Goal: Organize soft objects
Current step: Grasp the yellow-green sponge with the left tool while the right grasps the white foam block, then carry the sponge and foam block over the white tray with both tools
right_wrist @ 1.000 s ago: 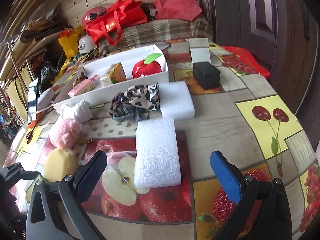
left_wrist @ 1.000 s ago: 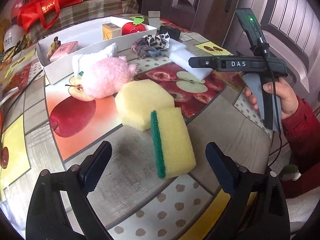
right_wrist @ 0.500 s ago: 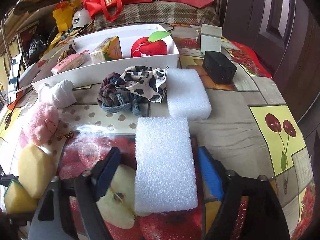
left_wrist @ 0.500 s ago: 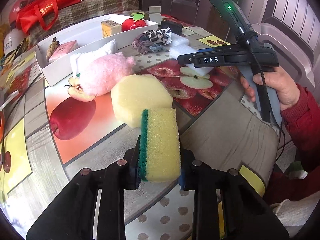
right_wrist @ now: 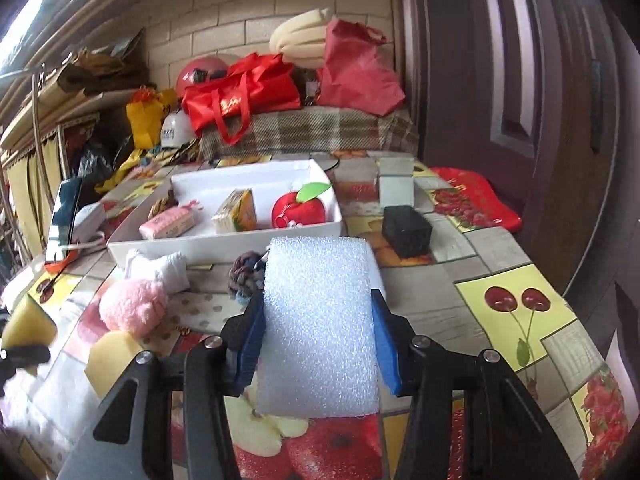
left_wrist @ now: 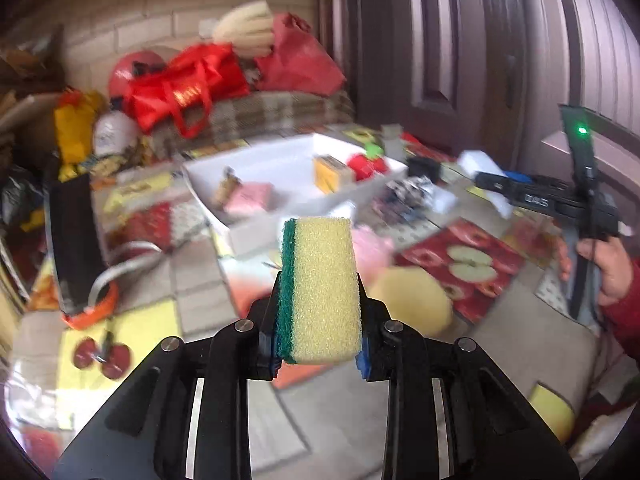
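Observation:
My left gripper (left_wrist: 320,318) is shut on a yellow sponge with a green scouring side (left_wrist: 324,264), held off the table. In the right wrist view that sponge (right_wrist: 28,326) shows at the left edge. My right gripper (right_wrist: 318,344) is shut on a white foam block (right_wrist: 320,320), its blue pads pressing both long sides, lifted above the fruit-print tablecloth. Beyond stands the white tray (right_wrist: 224,246) holding a red apple plush (right_wrist: 298,210), a yellow-orange block and a pink packet. A pink plush (right_wrist: 134,308), a yellow hexagonal sponge (right_wrist: 112,356), a white sock (right_wrist: 168,272) and hair ties (right_wrist: 244,272) lie on the table.
A black box (right_wrist: 406,230) sits right of the tray, with a small grey card standing behind it. Red bags and a plaid-covered bench (right_wrist: 312,128) crowd the far side. A door lies to the right. A hand in a red sleeve (left_wrist: 608,264) holds the right gripper.
Both grippers closed from wide open, the left on the sponge, the right on the foam block. Both then rose and tilted up, lifting their objects off the table.

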Demonstrator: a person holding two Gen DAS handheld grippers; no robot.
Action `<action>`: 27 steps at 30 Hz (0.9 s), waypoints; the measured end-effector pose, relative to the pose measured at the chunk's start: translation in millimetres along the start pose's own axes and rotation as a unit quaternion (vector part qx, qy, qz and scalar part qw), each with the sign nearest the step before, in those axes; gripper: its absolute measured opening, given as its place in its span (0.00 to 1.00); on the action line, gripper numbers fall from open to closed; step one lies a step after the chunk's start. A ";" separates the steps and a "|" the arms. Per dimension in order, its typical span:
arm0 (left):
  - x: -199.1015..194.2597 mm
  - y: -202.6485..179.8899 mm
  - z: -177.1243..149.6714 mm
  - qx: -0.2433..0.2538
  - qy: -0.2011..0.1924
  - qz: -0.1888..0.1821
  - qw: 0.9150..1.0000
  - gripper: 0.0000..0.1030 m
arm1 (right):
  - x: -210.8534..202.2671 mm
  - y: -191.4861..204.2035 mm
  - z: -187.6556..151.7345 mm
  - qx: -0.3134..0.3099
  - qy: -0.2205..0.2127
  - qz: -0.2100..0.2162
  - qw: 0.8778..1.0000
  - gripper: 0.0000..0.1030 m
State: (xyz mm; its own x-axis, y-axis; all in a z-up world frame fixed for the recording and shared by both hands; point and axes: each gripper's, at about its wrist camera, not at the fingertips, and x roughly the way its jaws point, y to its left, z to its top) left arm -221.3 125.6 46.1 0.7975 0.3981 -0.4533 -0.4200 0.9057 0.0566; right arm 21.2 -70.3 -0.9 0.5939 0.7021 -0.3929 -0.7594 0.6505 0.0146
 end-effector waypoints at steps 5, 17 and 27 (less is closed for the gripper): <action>22.0 32.3 4.3 -0.057 -0.022 0.063 0.996 0.26 | 7.1 -7.8 3.2 0.030 -0.003 -0.025 0.999 0.48; 62.0 28.1 29.0 -0.047 -0.053 0.095 0.993 0.26 | 28.4 33.6 5.6 -0.028 0.014 0.009 0.999 0.48; 103.7 44.0 50.9 -0.071 -0.050 0.104 0.991 0.26 | 51.9 53.0 13.2 -0.039 0.025 0.021 0.999 0.48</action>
State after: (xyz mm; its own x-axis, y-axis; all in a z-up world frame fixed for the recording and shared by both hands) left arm -135.0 214.2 46.9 0.7233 0.5927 -0.3543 -0.6306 0.7760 0.0107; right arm 15.2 4.5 -8.5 0.5476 0.7120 -0.4395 -0.8035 0.5941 -0.0386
